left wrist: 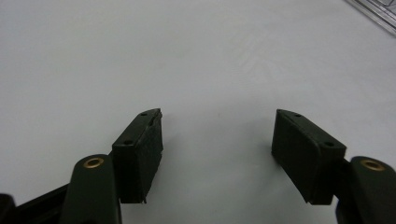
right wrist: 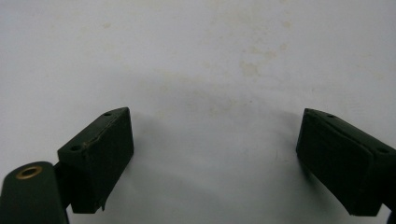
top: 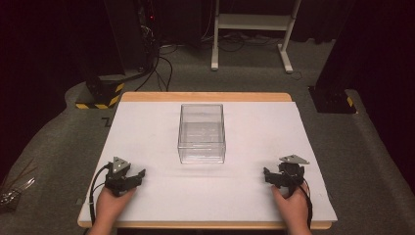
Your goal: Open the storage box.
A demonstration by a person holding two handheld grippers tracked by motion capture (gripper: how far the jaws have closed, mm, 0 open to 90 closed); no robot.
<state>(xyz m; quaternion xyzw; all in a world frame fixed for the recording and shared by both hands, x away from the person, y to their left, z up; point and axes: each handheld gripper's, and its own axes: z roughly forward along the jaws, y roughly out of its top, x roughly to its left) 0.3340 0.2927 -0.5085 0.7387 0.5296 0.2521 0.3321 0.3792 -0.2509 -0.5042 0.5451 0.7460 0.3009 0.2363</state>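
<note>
White table (top: 156, 122) — both hands low, jaws apart.

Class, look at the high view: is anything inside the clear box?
No: the clear box stands open-topped on the white table with nothing visible through its walls.

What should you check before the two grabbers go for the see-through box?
1. Left gripper open, nothing between its jaws: ok.
2. Right gripper open, nothing between its jaws: ok.
3. Clear box upright, in the middle of the table: ok.
4. Bare table between each gripper and the box, nothing in the way: ok.
5. Anything inside the box: looks empty, but cannot tell for sure through the shiny walls.
6. Lid on the box: cannot tell.
</note>
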